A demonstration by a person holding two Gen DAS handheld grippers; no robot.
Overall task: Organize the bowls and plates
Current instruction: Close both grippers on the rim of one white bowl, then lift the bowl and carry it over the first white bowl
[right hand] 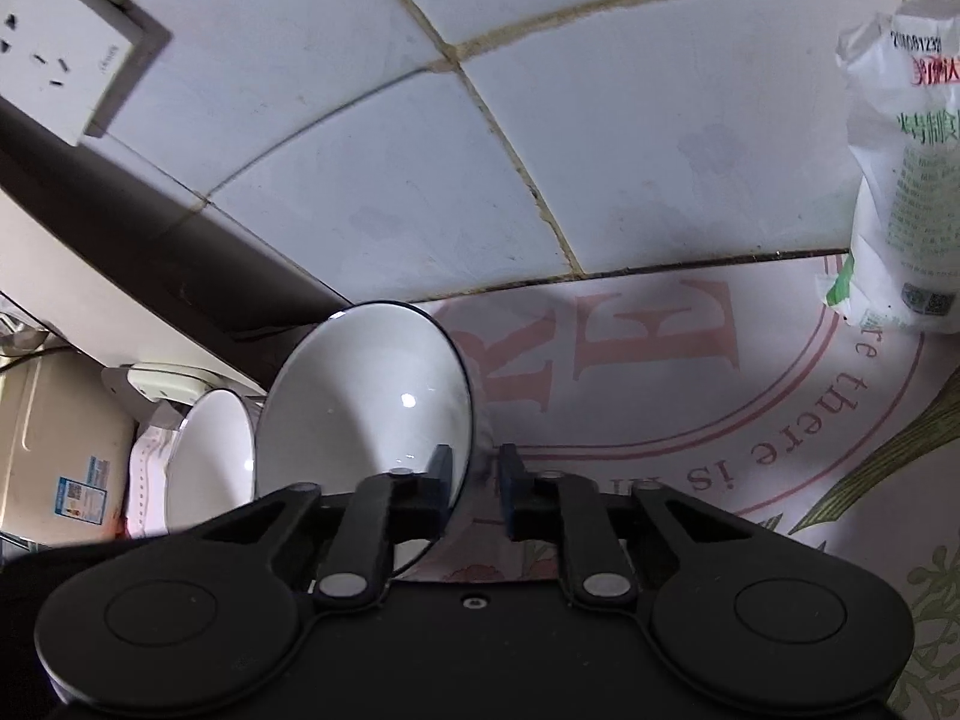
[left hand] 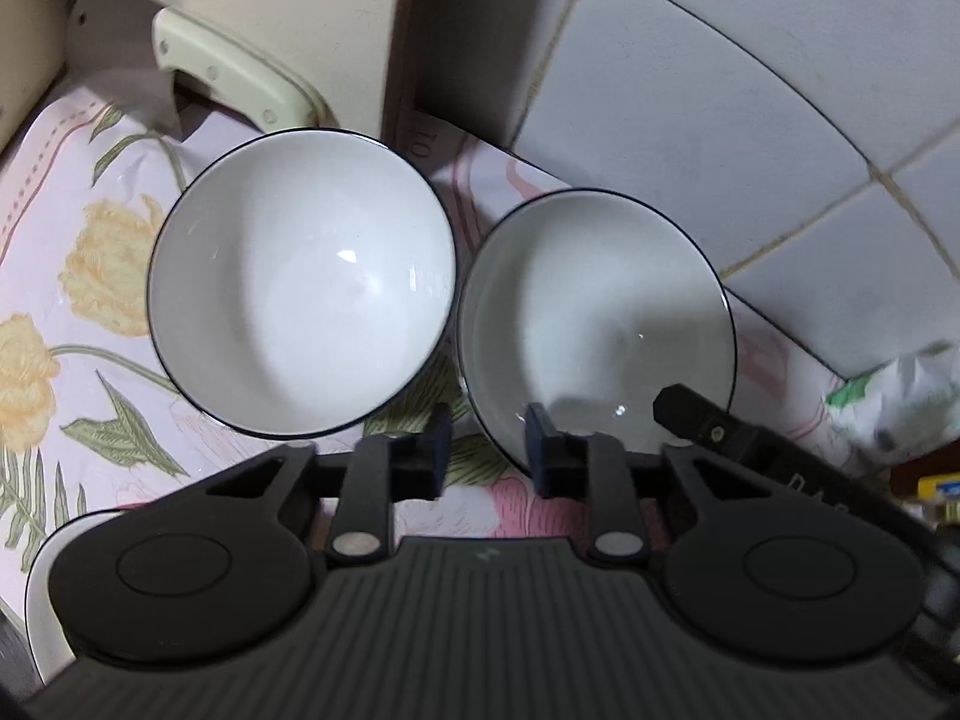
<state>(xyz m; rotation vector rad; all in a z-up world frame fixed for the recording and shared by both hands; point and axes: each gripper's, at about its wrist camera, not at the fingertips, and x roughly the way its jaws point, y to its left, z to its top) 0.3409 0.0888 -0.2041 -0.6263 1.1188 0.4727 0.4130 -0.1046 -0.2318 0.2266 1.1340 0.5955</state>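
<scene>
Two white bowls with dark rims sit on a floral tablecloth [left hand: 90,276]. In the left wrist view the left bowl [left hand: 300,282] stands upright and the right bowl [left hand: 594,324] is tilted. My left gripper [left hand: 487,450] is open and empty, just in front of the gap between the bowls. My right gripper [right hand: 474,489] straddles the near rim of the right bowl [right hand: 366,408], one finger inside and one outside; a small gap shows. Its tip shows in the left wrist view [left hand: 702,420]. The other bowl [right hand: 210,456] lies beyond.
A cream appliance with a handle [left hand: 234,84] stands behind the left bowl. A tiled wall [right hand: 540,120] runs close behind the bowls, with a socket [right hand: 54,54]. A white and green packet [right hand: 906,180] stands at the right. Another white dish edge [left hand: 42,588] shows at lower left.
</scene>
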